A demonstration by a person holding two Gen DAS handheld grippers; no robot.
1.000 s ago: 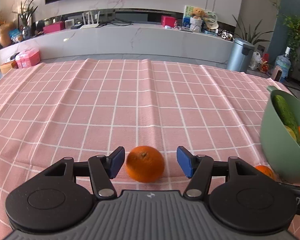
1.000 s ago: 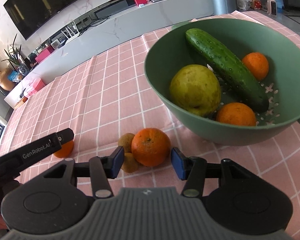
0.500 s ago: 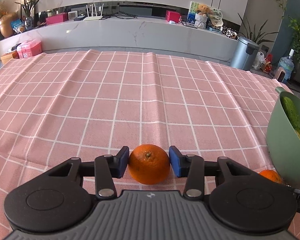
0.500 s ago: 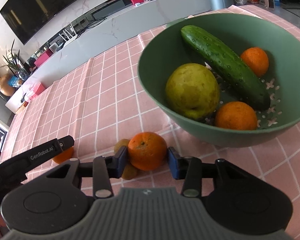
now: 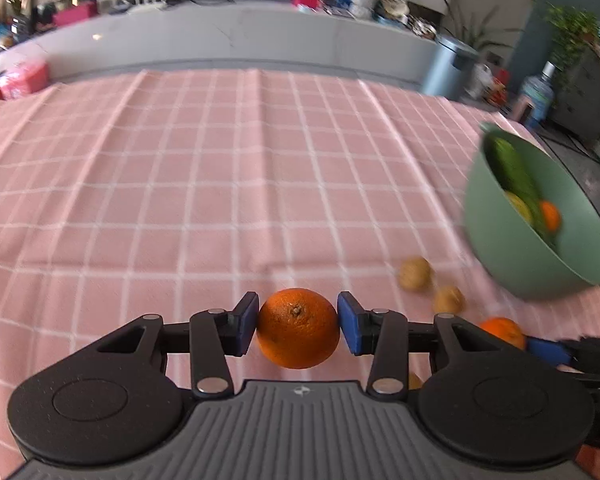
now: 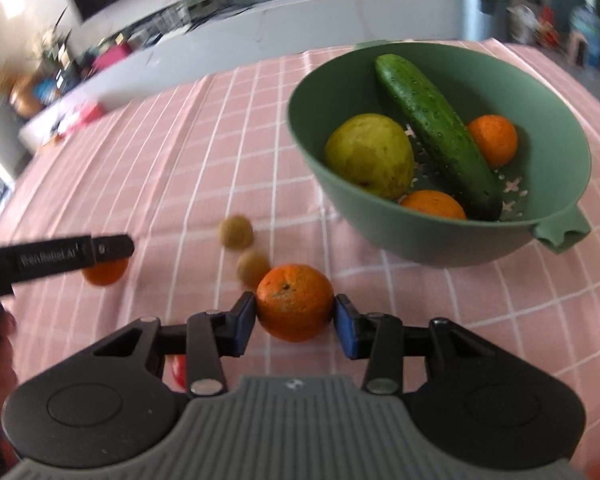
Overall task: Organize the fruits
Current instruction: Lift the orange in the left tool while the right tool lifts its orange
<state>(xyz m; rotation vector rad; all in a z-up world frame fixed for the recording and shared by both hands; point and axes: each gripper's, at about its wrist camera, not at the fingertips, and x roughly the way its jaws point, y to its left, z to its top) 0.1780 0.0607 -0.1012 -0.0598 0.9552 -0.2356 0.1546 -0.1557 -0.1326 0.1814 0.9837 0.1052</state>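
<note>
Left gripper was clamped on an orange; right gripper gripped another orange — near a green bowl w/ fruit, far right.

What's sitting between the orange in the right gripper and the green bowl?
Only bare pink checked cloth between that orange and the bowl, per the right wrist view.

A pink checked tablecloth carries a green bowl and two walnuts.
</note>
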